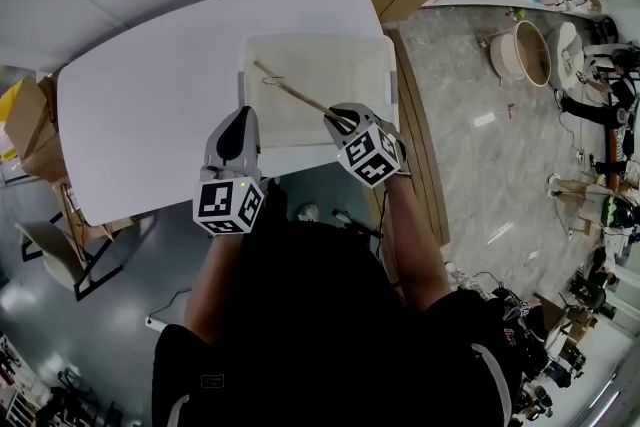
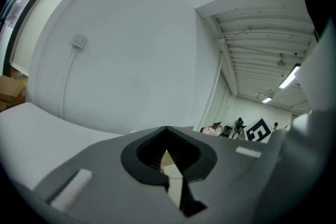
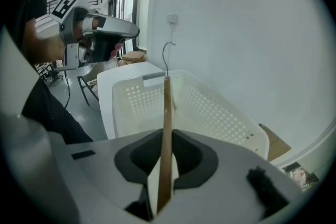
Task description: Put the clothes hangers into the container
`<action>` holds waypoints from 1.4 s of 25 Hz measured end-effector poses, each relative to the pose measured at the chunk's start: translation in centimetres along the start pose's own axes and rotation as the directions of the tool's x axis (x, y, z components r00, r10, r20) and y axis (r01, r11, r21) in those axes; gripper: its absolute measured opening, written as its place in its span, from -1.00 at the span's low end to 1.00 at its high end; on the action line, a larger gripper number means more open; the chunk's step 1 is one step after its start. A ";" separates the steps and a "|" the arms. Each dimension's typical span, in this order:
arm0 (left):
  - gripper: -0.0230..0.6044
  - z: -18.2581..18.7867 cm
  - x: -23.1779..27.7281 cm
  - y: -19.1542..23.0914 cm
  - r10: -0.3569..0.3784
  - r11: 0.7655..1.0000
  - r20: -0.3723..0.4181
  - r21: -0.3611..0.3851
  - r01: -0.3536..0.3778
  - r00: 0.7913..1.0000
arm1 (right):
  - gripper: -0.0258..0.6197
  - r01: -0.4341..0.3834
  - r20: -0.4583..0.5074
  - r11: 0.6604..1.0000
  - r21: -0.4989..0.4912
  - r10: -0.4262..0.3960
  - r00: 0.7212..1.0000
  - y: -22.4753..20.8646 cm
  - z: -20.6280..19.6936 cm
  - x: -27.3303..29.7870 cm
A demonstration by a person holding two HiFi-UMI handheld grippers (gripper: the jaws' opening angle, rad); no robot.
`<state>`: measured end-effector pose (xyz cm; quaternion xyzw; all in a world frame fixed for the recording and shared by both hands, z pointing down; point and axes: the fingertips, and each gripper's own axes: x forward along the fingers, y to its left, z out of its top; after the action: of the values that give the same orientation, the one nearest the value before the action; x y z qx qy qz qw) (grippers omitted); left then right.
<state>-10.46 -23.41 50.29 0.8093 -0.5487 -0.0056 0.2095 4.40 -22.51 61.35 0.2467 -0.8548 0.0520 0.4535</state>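
Fingers of the right gripper are clamped on one end of a wooden clothes hanger, the bar standing up between the pads with its wire hook at the far end. The left gripper has its jaws together with nothing between them, and hangs over the white table just beside the container's left wall.

In the head view the hanger stretches from the right gripper up and left across the inside of the white perforated container; whether its hook end touches the floor of the basket cannot be told. No other hanger shows inside. The step in hand looks like the placing itself: the hanger is over the opening, so what seems left is to lower the held end past the near rim, part the pads and lift clear.

That near rim is the edge to watch, since the right gripper sits right at it; the bar also runs on a slant, so the hook comes near the far left corner of the container. Upward there is free room; the left wall has the other gripper near it; the basket stands near the table's right edge, with floor beyond.
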 end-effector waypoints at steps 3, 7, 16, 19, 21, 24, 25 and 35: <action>-0.91 0.1 -0.2 -0.2 0.002 1.000 0.000 -0.002 -0.002 1.000 | -0.72 -0.005 -0.008 1.000 -0.029 0.005 1.000 0.3 0.1 0.0; -0.91 -0.1 -0.5 0.0 0.013 1.000 0.003 -0.006 -0.013 1.000 | -0.70 -0.022 -0.018 0.998 -0.067 0.021 1.000 1.0 0.0 0.1; -0.91 -0.3 -2.1 0.1 0.028 1.000 0.014 -0.008 -0.028 1.000 | -0.68 -0.035 -0.039 0.992 -0.122 0.030 0.999 2.4 -0.5 0.3; -0.91 -0.5 -2.5 0.2 0.034 0.999 0.015 -0.010 -0.034 0.999 | -0.68 -0.041 -0.049 0.990 -0.135 0.034 0.998 2.6 -0.6 0.4; -0.91 -0.5 -2.7 0.4 0.038 0.999 0.017 -0.011 -0.038 0.999 | -0.67 -0.046 -0.055 0.988 -0.146 0.039 0.998 2.8 -0.6 0.5; -0.91 -0.4 -2.9 0.4 0.040 0.999 0.017 -0.011 -0.040 0.999 | -0.67 -0.058 -0.066 0.985 -0.161 0.048 0.997 2.9 -0.7 0.5; -0.91 -0.4 -2.9 0.3 0.041 0.999 0.017 -0.012 -0.041 0.999 | -0.66 -0.062 -0.071 0.984 -0.166 0.051 0.996 2.9 -0.8 0.4; -0.91 -0.3 -3.5 0.6 0.053 0.999 0.018 -0.014 -0.053 0.998 | -0.66 -0.085 -0.118 0.970 -0.229 0.059 0.991 2.9 -1.3 0.5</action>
<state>-12.29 -20.40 50.00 0.7931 -0.5717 -0.0111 0.2101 3.81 -19.70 62.89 0.1571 -0.8370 -0.0189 0.5238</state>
